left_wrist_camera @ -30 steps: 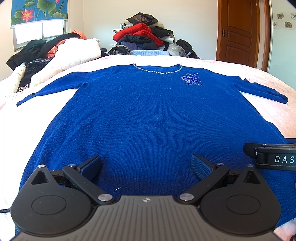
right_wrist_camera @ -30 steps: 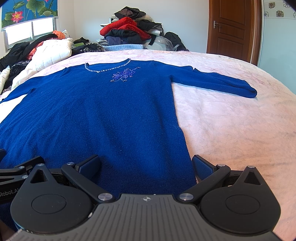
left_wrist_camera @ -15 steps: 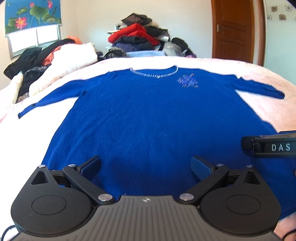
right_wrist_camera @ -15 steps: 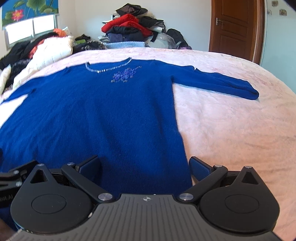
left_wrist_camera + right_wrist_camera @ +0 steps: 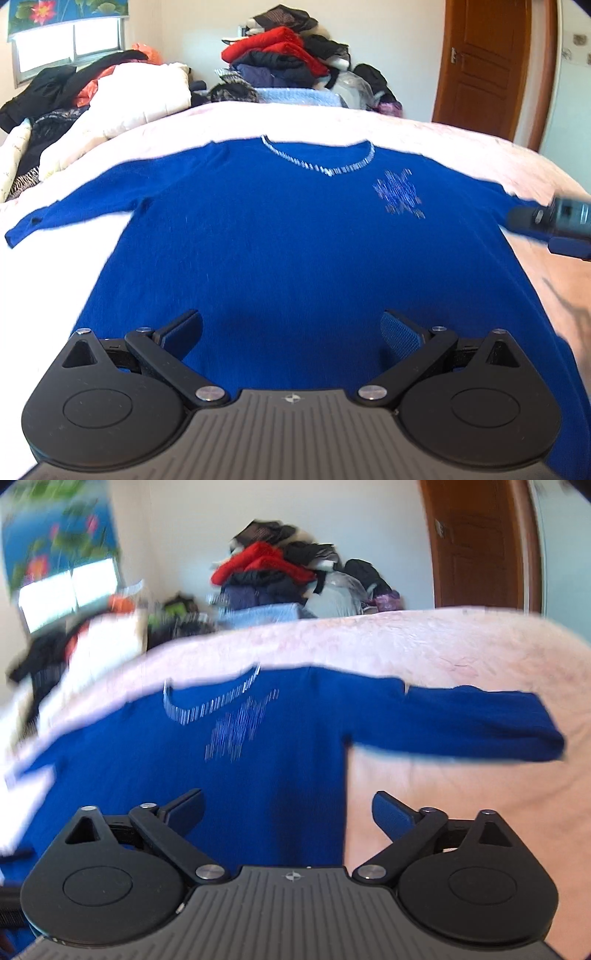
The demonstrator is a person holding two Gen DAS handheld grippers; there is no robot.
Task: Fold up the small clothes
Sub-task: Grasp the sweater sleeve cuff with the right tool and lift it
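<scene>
Black at the bottom of each frame, the left claw [image 5: 291,332] gapes wide with nothing gripped, and the right claw [image 5: 288,810] is closing, nothing pinched between its pads. Past them a blue sweater [image 5: 295,236] lies flat across the pink bed [image 5: 443,653], sleeves spread. Farther, at upper centre, a clothes pile [image 5: 288,55] sits by a wooden door [image 5: 484,66].

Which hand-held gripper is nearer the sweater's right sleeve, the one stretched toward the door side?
Right. The right hand-held gripper, jaws closing on nothing, sits at the sweater's side edge just below that sleeve. The left hand-held gripper is over mid-hem, farther away.
</scene>
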